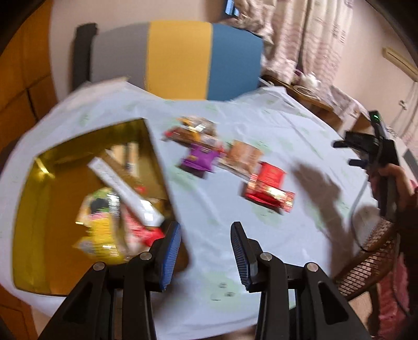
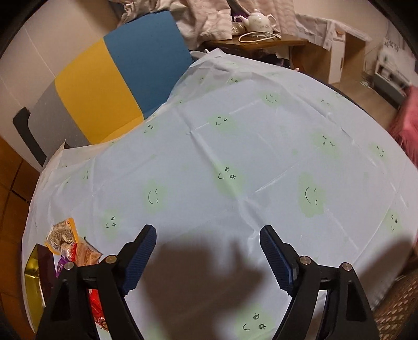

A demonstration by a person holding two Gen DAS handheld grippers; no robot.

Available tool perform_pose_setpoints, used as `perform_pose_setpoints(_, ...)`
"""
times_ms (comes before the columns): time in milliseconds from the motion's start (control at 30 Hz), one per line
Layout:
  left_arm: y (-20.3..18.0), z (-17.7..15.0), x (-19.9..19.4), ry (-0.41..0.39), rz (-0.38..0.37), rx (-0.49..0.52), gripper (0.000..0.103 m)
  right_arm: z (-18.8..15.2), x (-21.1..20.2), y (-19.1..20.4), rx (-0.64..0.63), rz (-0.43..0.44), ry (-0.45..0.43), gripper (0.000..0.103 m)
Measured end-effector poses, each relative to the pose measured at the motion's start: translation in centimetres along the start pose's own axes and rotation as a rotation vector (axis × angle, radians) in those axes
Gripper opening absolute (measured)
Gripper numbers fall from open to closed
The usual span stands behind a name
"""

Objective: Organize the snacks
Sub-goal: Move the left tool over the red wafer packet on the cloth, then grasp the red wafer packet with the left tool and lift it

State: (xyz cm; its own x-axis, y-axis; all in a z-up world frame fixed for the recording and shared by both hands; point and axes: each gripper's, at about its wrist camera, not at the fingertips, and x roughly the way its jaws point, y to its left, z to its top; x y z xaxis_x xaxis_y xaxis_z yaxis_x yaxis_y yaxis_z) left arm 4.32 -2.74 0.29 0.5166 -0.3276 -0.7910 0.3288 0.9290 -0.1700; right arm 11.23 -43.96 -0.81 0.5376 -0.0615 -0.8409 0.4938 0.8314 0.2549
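A gold tin (image 1: 39, 209) lies open at the left of the table, holding a long white box (image 1: 125, 191), a yellow packet (image 1: 102, 232) and a red packet (image 1: 142, 232). Loose snacks lie mid-table: a brown packet (image 1: 196, 128), a purple one (image 1: 199, 158), a tan one (image 1: 243, 157) and red packets (image 1: 269, 185). My left gripper (image 1: 206, 230) hangs open beside the tin's right rim, with nothing between its fingers. My right gripper (image 2: 208, 231) is open and empty over bare cloth. The right wrist view has the snacks (image 2: 61, 235) and the tin (image 2: 32, 272) at lower left.
A pale blue tablecloth (image 2: 235, 130) with green smiling faces covers the table. A chair (image 1: 177, 57) with a grey, yellow and blue back stands behind it. A side table with a teapot (image 2: 258, 19) is at the back right, and a wicker seat (image 1: 371, 256) at the near right.
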Motion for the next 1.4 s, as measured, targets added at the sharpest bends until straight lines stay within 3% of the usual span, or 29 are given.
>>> perform_pose_setpoints(200, -3.3, 0.6, 2.1, 0.087, -0.134, 0.017, 0.04, -0.6, 0.3, 0.8, -0.011, 0.009, 0.011, 0.084)
perform_pose_setpoints(333, -4.9, 1.4, 3.9, 0.135, -0.161, 0.026, 0.04, -0.9, 0.1, 0.9, -0.026, 0.012, 0.001, 0.085)
perform_pose_setpoints(533, -4.9, 3.2, 7.6, 0.257, -0.247, -0.16, 0.04, -0.7, 0.1, 0.7, -0.02, 0.019, -0.005, 0.085)
perform_pose_setpoints(800, -4.6, 5.4, 11.9, 0.312, -0.244, -0.38, 0.04, -0.5, 0.1, 0.8, -0.017, 0.039, -0.007, 0.085)
perform_pose_setpoints(1000, -5.0, 6.1, 14.7, 0.354, -0.197, -0.445, 0.041, -0.4, 0.1, 1.0, -0.028, 0.053, -0.007, 0.085)
perform_pose_setpoints(1100, -5.8, 6.6, 15.5, 0.349, -0.166, -0.424, 0.041, -0.3, 0.1, 1.0, -0.029, 0.057, -0.007, 0.085)
perform_pose_setpoints(1233, -7.4, 6.9, 16.1, 0.345, -0.123, -0.266, 0.041, -0.2, 0.2, 0.9, -0.027, 0.064, -0.005, 0.085)
perform_pose_setpoints(1300, -8.3, 6.7, 15.9, 0.321, -0.102, -0.153, 0.033, -0.2, 0.2, 0.9, -0.023, 0.068, -0.004, 0.085)
perform_pose_setpoints(1400, -8.5, 5.9, 15.1, 0.301, -0.102, -0.069, 0.026, -0.2, 0.2, 0.8, -0.02, 0.066, -0.003, 0.085)
